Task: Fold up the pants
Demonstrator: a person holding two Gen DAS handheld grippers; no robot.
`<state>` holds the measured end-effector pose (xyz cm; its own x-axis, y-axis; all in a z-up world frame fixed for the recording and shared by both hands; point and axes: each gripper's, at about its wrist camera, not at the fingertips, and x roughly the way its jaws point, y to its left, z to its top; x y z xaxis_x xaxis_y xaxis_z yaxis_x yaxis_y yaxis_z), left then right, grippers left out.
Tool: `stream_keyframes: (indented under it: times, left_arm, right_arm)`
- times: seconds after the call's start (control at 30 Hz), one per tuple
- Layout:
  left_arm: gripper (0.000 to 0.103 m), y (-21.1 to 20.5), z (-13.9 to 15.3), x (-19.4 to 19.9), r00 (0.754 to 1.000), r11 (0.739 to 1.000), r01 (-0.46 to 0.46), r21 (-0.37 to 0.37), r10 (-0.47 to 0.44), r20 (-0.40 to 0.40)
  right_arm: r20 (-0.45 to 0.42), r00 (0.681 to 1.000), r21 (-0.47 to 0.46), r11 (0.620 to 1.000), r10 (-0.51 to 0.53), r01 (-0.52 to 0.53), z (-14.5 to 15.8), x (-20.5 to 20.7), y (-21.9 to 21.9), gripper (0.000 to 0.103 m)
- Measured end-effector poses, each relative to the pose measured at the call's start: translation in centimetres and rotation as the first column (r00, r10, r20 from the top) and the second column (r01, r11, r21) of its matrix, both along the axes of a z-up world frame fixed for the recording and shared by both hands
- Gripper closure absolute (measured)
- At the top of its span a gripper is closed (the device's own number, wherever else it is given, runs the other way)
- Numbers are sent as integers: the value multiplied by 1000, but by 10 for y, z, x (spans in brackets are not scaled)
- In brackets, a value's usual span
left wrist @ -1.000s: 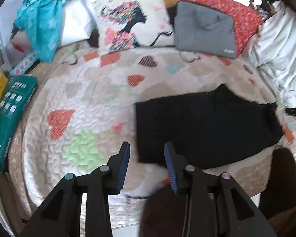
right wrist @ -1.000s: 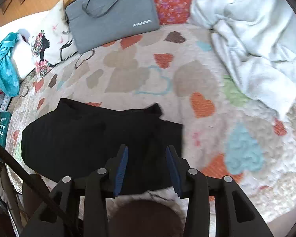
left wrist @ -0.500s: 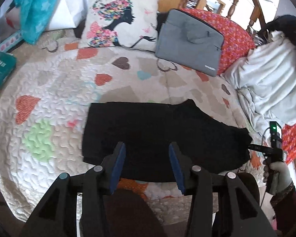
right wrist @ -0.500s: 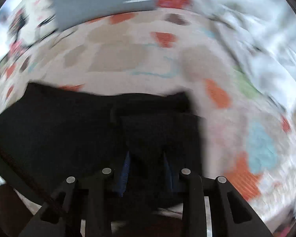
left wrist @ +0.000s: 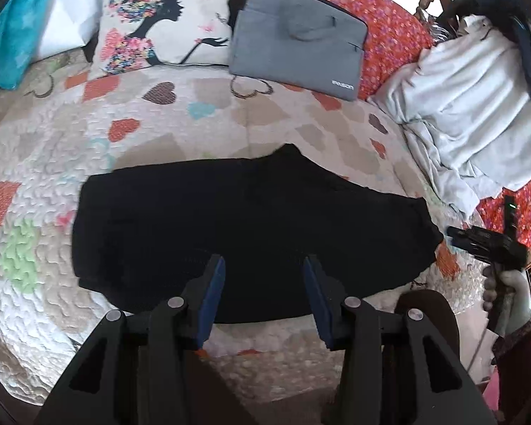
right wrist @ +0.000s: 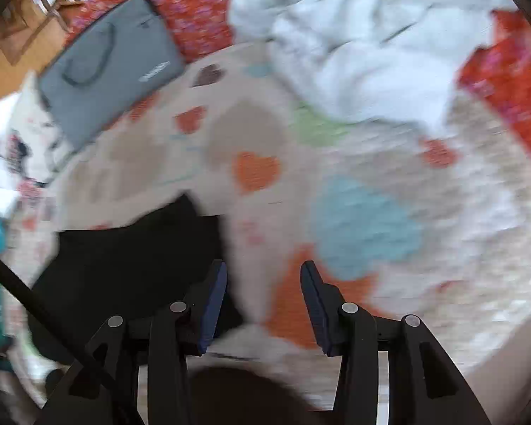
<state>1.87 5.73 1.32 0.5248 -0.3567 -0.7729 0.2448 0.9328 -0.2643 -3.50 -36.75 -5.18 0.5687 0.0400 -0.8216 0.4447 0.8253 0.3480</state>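
**Lying flat: black pants on the heart quilt, both claws empty**

Lying across the near half of the bed, the folded black pants form a wide dark slab on the heart-patterned quilt, their long side parallel to the bed's near edge. At the far left corner a turquoise cloth is draped over something white. Next along the far edge a silhouette-print pillow leans upright, and a grey laptop bag rests against red floral fabric. A rumpled white blanket fills the far right corner.

The left gripper hangs above the near edge of the pants, its jaws partly apart with nothing between the blue pads. The right gripper sits off the right end of the pants, over bare quilt; its jaws are opening and nothing is between them. In the left wrist view it appears at the right edge of the bed, held in a hand. The right wrist view is motion-blurred.
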Motion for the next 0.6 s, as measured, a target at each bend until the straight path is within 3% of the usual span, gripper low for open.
stream_keyframes:
  times: [0.03,0.07,0.1,0.2,0.27,0.4,0.5,0.6]
  left_arm:
    - [58,-3,0,-1,1000,1000,1,-3,-1,-3]
    - [58,-6,0,-2,1000,1000,3,-6,-3,-8]
    - [58,-7,0,-2,1000,1000,0,-3,0,-13]
    - [58,-7,-2,-2,1000,1000,-9,-9,9,-24]
    - [57,-5,-7,3,999,1000,-7,-25,6,-42]
    - [57,-17,-20,14,996,1000,15,-28,-17,-84]
    - [57,-37,-29,19,994,998,54,-38,-57,-98]
    - [57,-56,-41,25,989,994,80,-79,-89,-119]
  right_arm:
    - [-10,1000,19,1000,14,-13,-6,7,3,60]
    - [-24,999,35,998,47,-46,-16,17,5,72]
    - [-37,997,37,997,62,-61,-21,23,8,96]
    - [-13,997,43,996,78,-78,-18,16,11,96]
    - [-16,997,-1,997,76,-76,-11,0,8,96]
    - [-182,983,-144,990,-27,1,-29,-15,-8,95]
    - [-113,991,-137,989,-67,51,-13,-28,-15,95]
    - [16,1000,-98,995,11,-9,9,-20,0,95]
